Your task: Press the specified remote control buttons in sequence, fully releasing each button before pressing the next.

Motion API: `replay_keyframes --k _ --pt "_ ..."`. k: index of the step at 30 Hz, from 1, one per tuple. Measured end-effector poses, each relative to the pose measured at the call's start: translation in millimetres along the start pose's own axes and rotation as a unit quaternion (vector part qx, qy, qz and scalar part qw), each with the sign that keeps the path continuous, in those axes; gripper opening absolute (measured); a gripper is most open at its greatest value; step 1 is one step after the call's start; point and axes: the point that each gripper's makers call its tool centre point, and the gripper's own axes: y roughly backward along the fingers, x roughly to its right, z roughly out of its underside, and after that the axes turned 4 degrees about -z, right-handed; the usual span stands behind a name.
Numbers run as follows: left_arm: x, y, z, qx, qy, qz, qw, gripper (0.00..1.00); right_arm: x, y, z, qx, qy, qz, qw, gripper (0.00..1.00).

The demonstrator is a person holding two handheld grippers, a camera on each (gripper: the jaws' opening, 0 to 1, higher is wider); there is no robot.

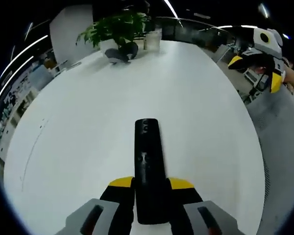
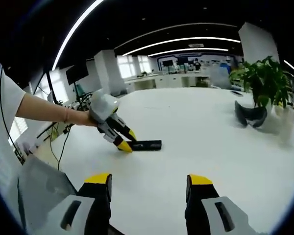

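Left gripper point(image 1: 149, 188): jaws closed onto the black remote control point(image 1: 148, 166), yellow tips pressed against both long sides of its lower half. In the left gripper view the remote sits at bottom centre of the frame, pointing up toward frame centre, lying flat on the white table point(image 1: 88, 122). Small buttons are visible near its far end and mid-body; too blurred to tell which ones.

Right gripper view: the remote point(image 2: 146, 145) lies left of centre on the table point(image 2: 210, 147), long axis running roughly left-right in frame. The left gripper point(image 2: 121, 143) comes in from the left, held by a person's hand point(image 2: 83, 117) with a bare forearm and white sleeve at the left edge. Its yellow tips sit at the remote's left end.

Right gripper point(image 2: 149, 188): jaws spread wide, nothing between them, at bottom centre of its own view, well apart from the remote. In the left gripper view it shows at the upper right point(image 1: 259, 54), off past the table edge.

Other items: potted plant point(image 1: 117, 29) with a dark curved object point(image 1: 121, 53) just beside it at the top of the left gripper view; the same pair appears at the right edge of the right gripper view, plant point(image 2: 264, 81) and dark object point(image 2: 250, 115). Cables point(image 2: 59, 142) hang at the left of the right gripper view. Office desks and ceiling light strips in the background.
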Motion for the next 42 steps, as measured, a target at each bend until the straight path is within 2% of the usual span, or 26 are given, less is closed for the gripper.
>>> replay_keyframes --k 20,42 --pt "33.6 12.3 12.9 -0.017 -0.037 0.026 0.9988 0.23 -13.2 -9.0 -0.7 -0.008 0.015 -0.021 0.9996 0.58" --pt "91.6 22.7 27.9 0.006 -0.049 0.037 0.9981 0.23 -20.4 -11.2 3.8 -0.016 0.012 -0.033 0.9993 0.53"
